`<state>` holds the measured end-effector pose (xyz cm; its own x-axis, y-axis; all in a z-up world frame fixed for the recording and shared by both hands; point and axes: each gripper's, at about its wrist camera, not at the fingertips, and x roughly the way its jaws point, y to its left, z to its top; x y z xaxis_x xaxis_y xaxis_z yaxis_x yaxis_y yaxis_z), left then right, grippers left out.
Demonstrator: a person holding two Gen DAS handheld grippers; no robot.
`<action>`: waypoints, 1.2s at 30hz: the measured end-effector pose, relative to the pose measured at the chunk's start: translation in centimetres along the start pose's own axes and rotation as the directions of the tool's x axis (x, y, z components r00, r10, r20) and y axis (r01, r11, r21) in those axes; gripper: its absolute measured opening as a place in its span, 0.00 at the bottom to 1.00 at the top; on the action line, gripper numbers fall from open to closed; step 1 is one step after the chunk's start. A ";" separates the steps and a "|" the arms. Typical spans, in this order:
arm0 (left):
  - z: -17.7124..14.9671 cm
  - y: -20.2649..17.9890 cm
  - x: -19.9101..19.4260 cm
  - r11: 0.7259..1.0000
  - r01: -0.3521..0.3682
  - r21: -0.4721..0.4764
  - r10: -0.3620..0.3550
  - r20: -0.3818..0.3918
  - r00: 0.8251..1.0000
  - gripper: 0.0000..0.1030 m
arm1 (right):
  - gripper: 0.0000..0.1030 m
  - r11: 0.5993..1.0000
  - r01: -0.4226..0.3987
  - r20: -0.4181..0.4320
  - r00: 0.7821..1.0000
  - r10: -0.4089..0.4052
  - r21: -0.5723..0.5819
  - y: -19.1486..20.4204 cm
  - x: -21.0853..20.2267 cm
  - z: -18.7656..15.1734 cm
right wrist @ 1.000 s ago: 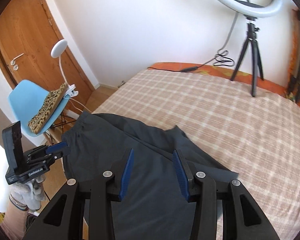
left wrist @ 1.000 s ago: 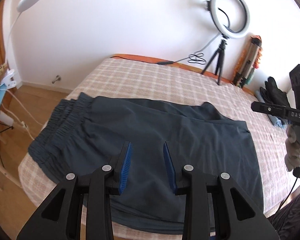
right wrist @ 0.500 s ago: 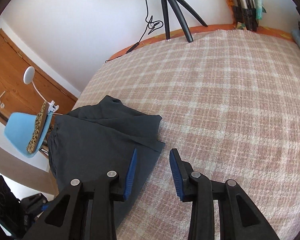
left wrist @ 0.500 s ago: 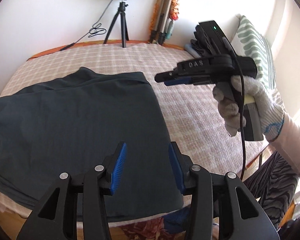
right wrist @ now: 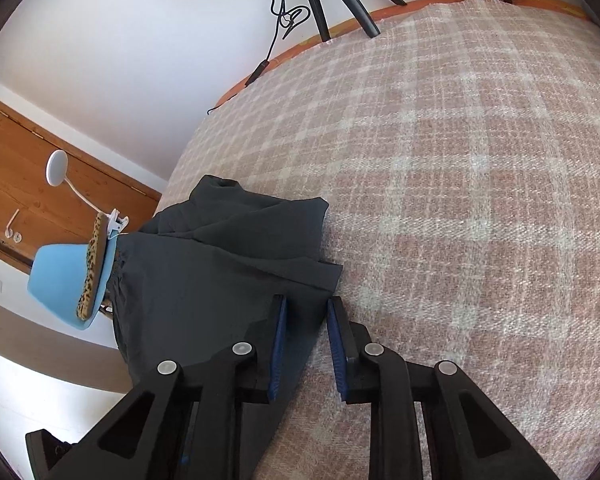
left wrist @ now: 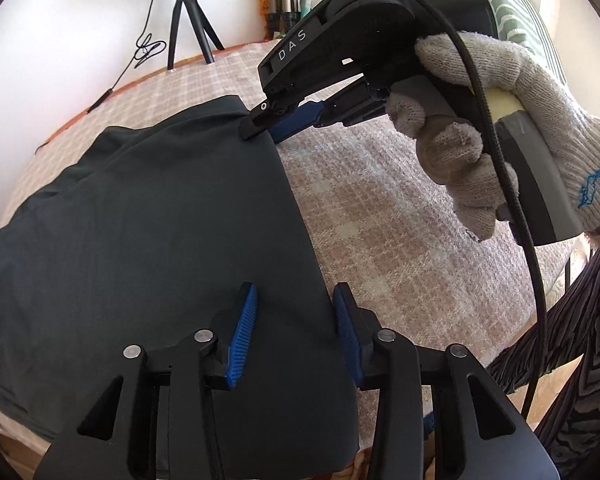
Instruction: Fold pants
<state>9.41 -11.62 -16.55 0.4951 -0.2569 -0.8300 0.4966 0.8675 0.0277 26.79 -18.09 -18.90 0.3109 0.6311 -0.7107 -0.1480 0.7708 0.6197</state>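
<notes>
Pants (left wrist: 148, 240): dark grey, laid flat on the checked bedspread (left wrist: 380, 208), spread toward the bed's near edge & its left side as seen by the left wrist cam; hem edge runs diagonally across the bed.
Pants, right wrist cam: same garment (right wrist: 220, 264) is seen w/ a folded corner of layered cloth just ahead of the tips.
L gripper (left wrist: 294, 310): blue pads apart, jaws closing; hem edge of the pants is straddled, one pad over the cloth, the other over bare bedspread. No pad is seen pressing on fabric.
R gripper (right wrist: 304, 320): jaws closing, narrow gap left; pants' far hem corner lies between the pads, but a grip can't be confirmed.
R gripper, from L cam: tips (left wrist: 260, 120) are set at the pants' far corner; whether cloth is pinched can't be told.
R hand (left wrist: 496, 136): in a white knit glove, wrapped round the handle, cable trailing down.
Background: tripod (left wrist: 190, 24) stands at the bed's far edge by the white wall; blue chair (right wrist: 70, 280) is seen beside the bed, wooden door (right wrist: 16, 184) behind it.
</notes>
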 end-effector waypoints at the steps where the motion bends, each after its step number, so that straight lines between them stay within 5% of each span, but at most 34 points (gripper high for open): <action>1: -0.1 0.3 -0.1 1.000 0.005 -0.008 -0.005 0.005 1.000 0.29 | 0.11 1.000 -0.006 0.008 1.000 0.006 0.008 -0.1 0.1 0.2; 8: -0.4 -0.4 0.1 1.000 -0.002 0.020 0.001 0.028 1.000 0.28 | 0.04 0.999 0.000 0.164 0.986 -0.006 0.035 -0.5 -1.4 5.2; 11: -0.4 -0.3 -0.1 1.000 0.010 0.009 -0.010 0.027 1.000 0.28 | 0.10 1.000 -0.016 0.158 0.987 0.018 -0.015 0.2 -3.2 5.2; 13: -0.4 -0.3 -0.3 1.000 0.017 0.010 -0.017 0.026 1.000 0.28 | 0.38 0.999 0.016 0.144 0.990 -0.011 -0.038 0.2 -4.2 4.4; 18: -0.6 -0.2 -0.9 0.999 0.051 -0.009 -0.051 0.021 0.998 0.28 | 0.38 0.999 -0.032 0.046 0.998 0.030 0.033 -2.0 -3.3 2.0; 20: -1.0 -1.1 -1.6 0.999 0.035 0.009 -0.036 0.022 0.999 0.31 | 0.38 0.997 -0.047 0.016 0.999 0.046 0.055 -2.5 -2.2 1.5; 22: -1.3 -1.9 -1.9 0.999 0.002 0.038 -0.003 0.027 1.000 0.53 | 0.35 0.996 -0.071 -0.005 0.997 0.072 0.053 -2.3 -1.1 1.3; 26: -2.3 -2.9 -1.2 0.994 -0.045 0.104 0.044 0.007 0.999 0.54 | 0.22 0.995 -0.088 -0.013 0.996 0.088 0.049 -1.2 0.6 1.7; 28: -2.6 -2.6 -1.2 0.996 -0.029 0.088 0.028 0.015 0.999 0.54 | 0.07 0.994 -0.086 -0.003 0.996 0.086 0.069 -0.9 1.0 2.2; 29: -2.6 -2.2 -1.3 0.997 -0.017 0.078 0.016 0.013 1.000 0.52 | 0.06 0.995 -0.080 0.004 0.997 0.080 0.065 -0.3 0.9 2.3; 33: -2.6 -0.4 -1.9 0.999 0.022 0.041 -0.023 0.020 1.000 0.11 | 0.03 0.995 -0.104 0.034 0.994 0.104 -0.009 2.9 -0.7 3.2; 36: -2.3 1.2 -3.4 0.996 0.088 -0.022 -0.087 0.051 0.995 0.06 | 0.03 0.992 -0.097 0.045 0.994 0.101 -0.085 5.6 -1.8 3.8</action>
<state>6.67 -8.75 -14.94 0.4855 -0.3525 -0.8000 0.5227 0.8506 -0.0576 28.93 -15.23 -12.92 0.3362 0.7014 -0.6286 -0.2568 0.7104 0.6553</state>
